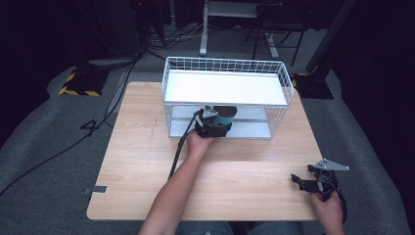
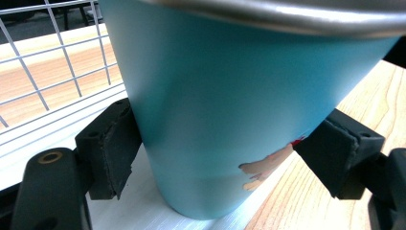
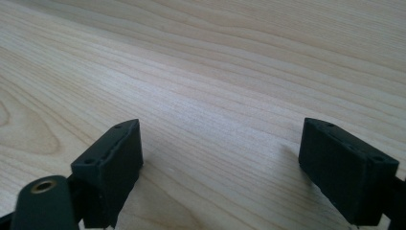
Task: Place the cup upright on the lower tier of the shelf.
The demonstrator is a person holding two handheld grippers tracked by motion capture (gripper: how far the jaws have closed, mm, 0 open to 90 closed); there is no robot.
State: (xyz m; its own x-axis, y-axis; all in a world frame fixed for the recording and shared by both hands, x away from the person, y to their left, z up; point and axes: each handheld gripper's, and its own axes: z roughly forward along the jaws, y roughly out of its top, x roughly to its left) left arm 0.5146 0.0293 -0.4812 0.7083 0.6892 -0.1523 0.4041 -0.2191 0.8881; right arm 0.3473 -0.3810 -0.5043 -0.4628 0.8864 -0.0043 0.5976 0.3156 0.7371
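Currently clamped on teal cup [image 2: 230, 110] by left hand-held gripper [image 2: 225, 153], cup base at front edge of wire rack [image 1: 225, 93] lower shelf. Slide fully inside rack, keep upright, then release. Right hand-held gripper [image 3: 234, 163] wide, empty, right of rack, over counter [image 3: 215, 72].

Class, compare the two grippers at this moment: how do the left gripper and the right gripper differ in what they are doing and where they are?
The left gripper is shut on the teal cup; the right gripper is open and holds nothing. The left gripper is at the lower level of the white wire rack; the right gripper is over the bare wooden table near its corner. Both have black jaws and a person's hand holding them.
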